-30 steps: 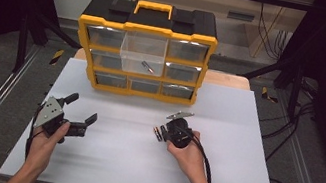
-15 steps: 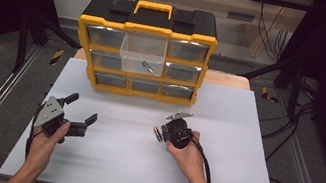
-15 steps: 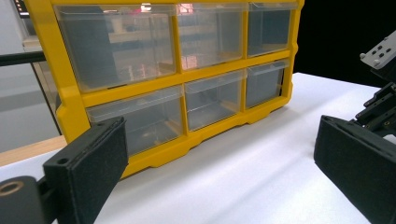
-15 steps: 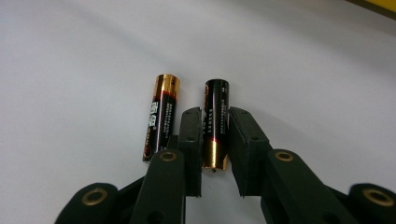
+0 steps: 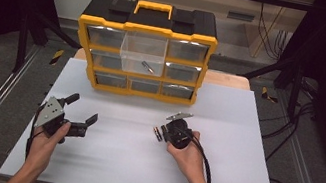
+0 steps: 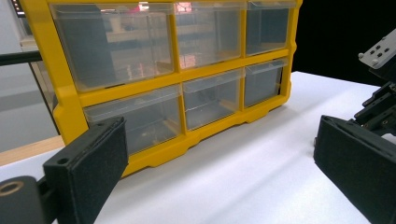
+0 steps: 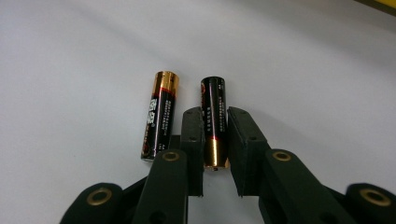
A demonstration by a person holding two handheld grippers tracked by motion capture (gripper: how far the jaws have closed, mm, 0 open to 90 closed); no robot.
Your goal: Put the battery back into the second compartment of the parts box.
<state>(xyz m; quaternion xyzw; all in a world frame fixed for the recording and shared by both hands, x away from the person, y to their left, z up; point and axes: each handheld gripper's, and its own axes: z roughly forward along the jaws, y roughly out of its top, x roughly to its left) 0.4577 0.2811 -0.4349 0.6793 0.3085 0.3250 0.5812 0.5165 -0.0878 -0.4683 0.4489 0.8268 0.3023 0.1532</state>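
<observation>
Two batteries lie side by side on the white desk (image 5: 237,176), right at the tip of the right tool (image 7: 215,123). In the right gripper view, the dark battery (image 7: 213,119) sits between this tool's two black jaws, its gold end toward the tool's body and its black end pointing away past the jaw tips. The jaws stand close on either side of it, nearly parallel; the left jaw looks to touch it, while a thin gap seems to remain at the right jaw, so a firm grip cannot be told. The second battery (image 7: 159,114), with its gold end pointing away, lies just left of the left jaw, outside the tool, near the first one but apart from it. In the high view the right tool (image 5: 162,133) is held low over the desk by the person's right hand (image 5: 188,153), with the pair of batteries showing as small dark shapes at its jaw tips.

The left tool (image 5: 80,115) is spread wide and holds nothing; in the left gripper view its jaws stand far apart at either edge, with bare desk between them. Ahead of it and to its left stands the yellow drawer organizer (image 6: 187,70), with one clear drawer (image 5: 143,55) pulled out in the high view and a small dark item lying inside.
</observation>
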